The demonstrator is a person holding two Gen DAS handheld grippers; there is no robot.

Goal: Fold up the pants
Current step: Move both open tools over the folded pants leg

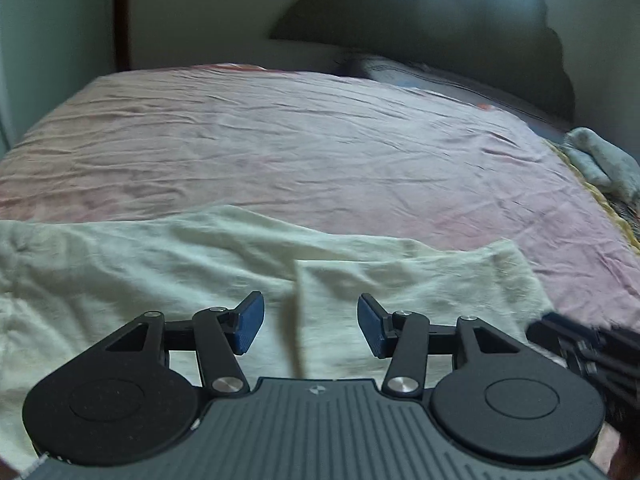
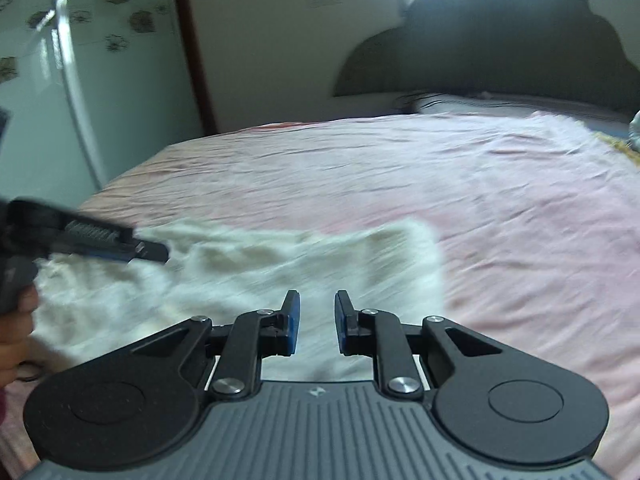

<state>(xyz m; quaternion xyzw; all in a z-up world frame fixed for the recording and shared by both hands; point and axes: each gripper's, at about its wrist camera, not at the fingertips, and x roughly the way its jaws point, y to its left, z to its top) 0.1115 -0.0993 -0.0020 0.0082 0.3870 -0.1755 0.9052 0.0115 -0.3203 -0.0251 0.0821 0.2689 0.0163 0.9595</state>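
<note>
The white pants [image 1: 192, 264] lie spread across the near part of the pink bed sheet [image 1: 304, 148], with a folded flap [image 1: 408, 280] on top at the right. My left gripper [image 1: 311, 322] is open and empty just above the pants near the flap's left edge. In the right wrist view the pants [image 2: 280, 272] are blurred by motion. My right gripper [image 2: 317, 322] is open with a narrow gap and holds nothing, low over the cloth. The left gripper also shows in the right wrist view [image 2: 152, 251], and the right one at the left wrist view's right edge [image 1: 536, 330].
A dark headboard [image 1: 440, 24] and a pillow [image 1: 432, 76] are at the bed's far end. A pale folded cloth [image 1: 600, 160] lies at the bed's right edge. A white cabinet with flower prints [image 2: 80, 60] stands left of the bed.
</note>
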